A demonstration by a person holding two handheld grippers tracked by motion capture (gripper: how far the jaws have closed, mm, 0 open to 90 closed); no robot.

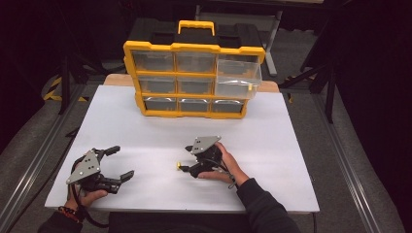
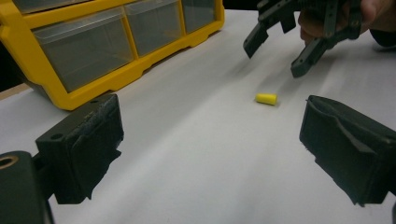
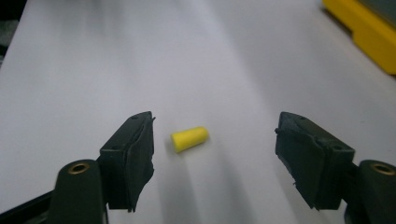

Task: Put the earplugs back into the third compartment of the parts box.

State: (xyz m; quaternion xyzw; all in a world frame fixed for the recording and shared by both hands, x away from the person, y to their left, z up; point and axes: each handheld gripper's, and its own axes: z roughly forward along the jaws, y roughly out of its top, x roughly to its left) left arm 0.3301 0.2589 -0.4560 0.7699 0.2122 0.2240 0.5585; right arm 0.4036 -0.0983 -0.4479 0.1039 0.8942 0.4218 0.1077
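A yellow foam earplug lies on its side on the white tabletop, well in front of the yellow drawer organiser that stands at the far edge of the board. The right gripper is just beside the earplug, its jaws spread wide with the plug lying on the table between and slightly ahead of them, nearer to the left-hand jaw in the right gripper view; neither jaw touches it. In the left gripper view the earplug shows farther off, beyond that gripper's own black jaws, with the right gripper tilted down just behind it. The left gripper is held well to the left of the earplug, near the front left corner of the tabletop, jaws also wide apart and gripping nothing. The organiser has three rows of clear drawers in a yellow frame with a black top and a yellow handle; its upper right drawer is pulled out toward the person, while the others sit flush. In the high view the earplug is a small yellow speck at the tips of the right gripper.
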